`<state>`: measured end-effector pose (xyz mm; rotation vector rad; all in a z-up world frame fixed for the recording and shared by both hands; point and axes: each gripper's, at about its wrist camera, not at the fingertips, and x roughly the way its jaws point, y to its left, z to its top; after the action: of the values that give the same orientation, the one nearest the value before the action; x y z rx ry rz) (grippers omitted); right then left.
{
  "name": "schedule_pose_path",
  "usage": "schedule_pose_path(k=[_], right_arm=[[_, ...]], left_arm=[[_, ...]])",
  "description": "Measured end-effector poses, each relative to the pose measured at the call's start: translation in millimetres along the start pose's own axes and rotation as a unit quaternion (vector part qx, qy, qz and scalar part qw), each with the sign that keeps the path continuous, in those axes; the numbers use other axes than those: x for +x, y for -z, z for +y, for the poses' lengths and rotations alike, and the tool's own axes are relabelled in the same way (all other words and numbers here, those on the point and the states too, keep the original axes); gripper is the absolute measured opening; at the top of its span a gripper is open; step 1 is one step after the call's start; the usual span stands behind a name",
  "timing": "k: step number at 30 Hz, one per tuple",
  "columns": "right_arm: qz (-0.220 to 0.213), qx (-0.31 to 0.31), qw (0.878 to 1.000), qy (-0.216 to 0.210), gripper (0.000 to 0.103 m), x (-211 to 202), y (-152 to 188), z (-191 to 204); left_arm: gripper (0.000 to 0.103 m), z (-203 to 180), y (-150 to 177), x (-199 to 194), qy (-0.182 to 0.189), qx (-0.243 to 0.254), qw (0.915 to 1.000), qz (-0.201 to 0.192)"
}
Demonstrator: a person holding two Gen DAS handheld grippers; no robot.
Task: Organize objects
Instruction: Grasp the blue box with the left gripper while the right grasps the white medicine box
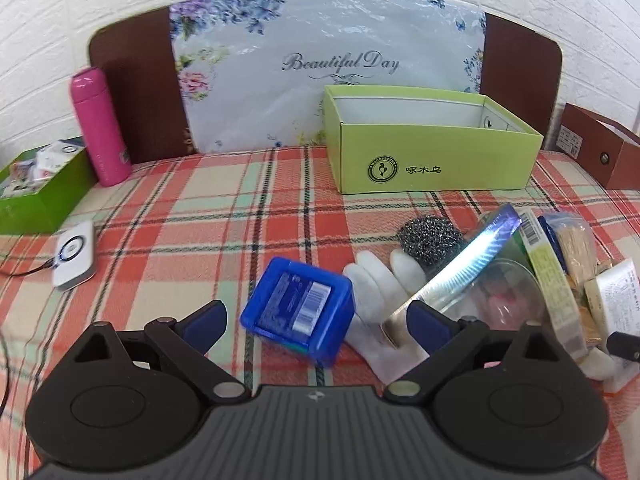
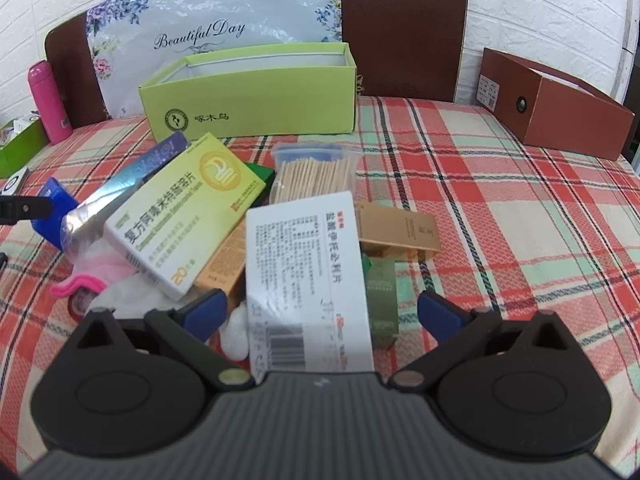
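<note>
My left gripper (image 1: 316, 320) is open, its fingers either side of a blue plastic box (image 1: 298, 306) that lies on the plaid cloth, apart from both pads. A white glove (image 1: 380, 296), a steel scourer (image 1: 430, 240) and a shiny silver packet (image 1: 460, 264) lie just right of it. My right gripper (image 2: 322, 312) is open over a heap: a white medicine box (image 2: 308, 272) lies between its fingers, with a yellow-green medicine box (image 2: 180, 216), a bag of toothpicks (image 2: 316, 172) and a brown carton (image 2: 400, 232) beyond. An open green box (image 1: 432, 148) stands behind.
A pink flask (image 1: 98, 128) and a green box of small items (image 1: 36, 184) stand at the left, with a white device on a cable (image 1: 74, 254). A brown open box (image 2: 556, 104) stands at the right. A headboard and floral bag back the surface.
</note>
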<state>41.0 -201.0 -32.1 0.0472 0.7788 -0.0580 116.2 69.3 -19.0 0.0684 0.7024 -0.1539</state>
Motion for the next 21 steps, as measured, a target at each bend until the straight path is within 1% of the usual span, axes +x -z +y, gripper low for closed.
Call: schedule_pose_path(k=[1, 2, 3, 4, 6, 9, 10, 12, 13, 14, 15, 16, 21], right_arm=[[0.000, -0.002, 1.000, -0.001, 0.100, 3.5, -2.7, -0.7], [-0.002, -0.007, 1.000, -0.001, 0.097, 5.7, -5.0, -0.4], [-0.005, -0.013, 1.000, 0.000, 0.091, 7.0, -6.8, 0.4], [-0.005, -0.020, 1.000, 0.004, 0.088, 8.4, -9.1, 2.6], [-0.004, -0.035, 0.999, 0.006, 0.087, 10.3, -10.5, 7.2], [-0.003, -0.065, 0.998, 0.026, 0.086, 11.1, -7.5, 19.7], [-0.003, -0.075, 0.997, 0.032, 0.086, 11.0, -5.3, 23.6], [0.007, -0.095, 0.995, 0.041, 0.085, 15.3, -0.1, 30.3], [0.011, -0.101, 0.994, 0.043, 0.078, 18.7, 2.6, 31.2], [0.016, -0.100, 0.994, 0.040, 0.073, 21.4, 4.6, 30.5], [0.016, -0.091, 0.995, 0.029, 0.068, 20.9, 5.6, 28.4], [0.010, -0.083, 0.996, 0.028, 0.066, 18.0, 5.6, 26.6], [-0.007, -0.075, 0.997, 0.026, 0.066, -0.2, 4.4, 16.3]], left_arm=[[0.090, 2.9, -1.7, 6.0, 0.008, -0.001, 1.0000, 0.004], [0.086, 5.2, -3.1, 11.3, 0.011, -0.003, 0.9999, 0.011], [0.086, 6.7, -3.4, 14.7, 0.010, -0.004, 0.9998, 0.015], [0.086, 7.7, -3.4, 17.0, 0.010, -0.002, 0.9998, 0.017], [0.086, 10.3, -2.1, 21.5, 0.011, 0.001, 0.9997, 0.022], [0.086, 12.7, 0.6, 30.5, 0.003, 0.002, 0.9995, 0.033], [0.086, 13.5, 1.3, 34.7, 0.001, 0.002, 0.9991, 0.042], [0.077, 15.4, 2.8, 41.1, 0.013, -0.004, 0.9981, 0.061], [0.068, 17.1, 3.8, 43.2, 0.017, -0.014, 0.9974, 0.069], [0.064, 18.4, 4.3, 43.5, 0.021, -0.022, 0.9969, 0.073], [0.063, 20.2, 4.9, 41.3, 0.024, -0.029, 0.9968, 0.071], [0.063, 21.4, 5.2, 38.6, 0.025, -0.034, 0.9967, 0.070], [0.063, 16.3, 3.2, 19.8, 0.016, -0.021, 0.9978, 0.060]])
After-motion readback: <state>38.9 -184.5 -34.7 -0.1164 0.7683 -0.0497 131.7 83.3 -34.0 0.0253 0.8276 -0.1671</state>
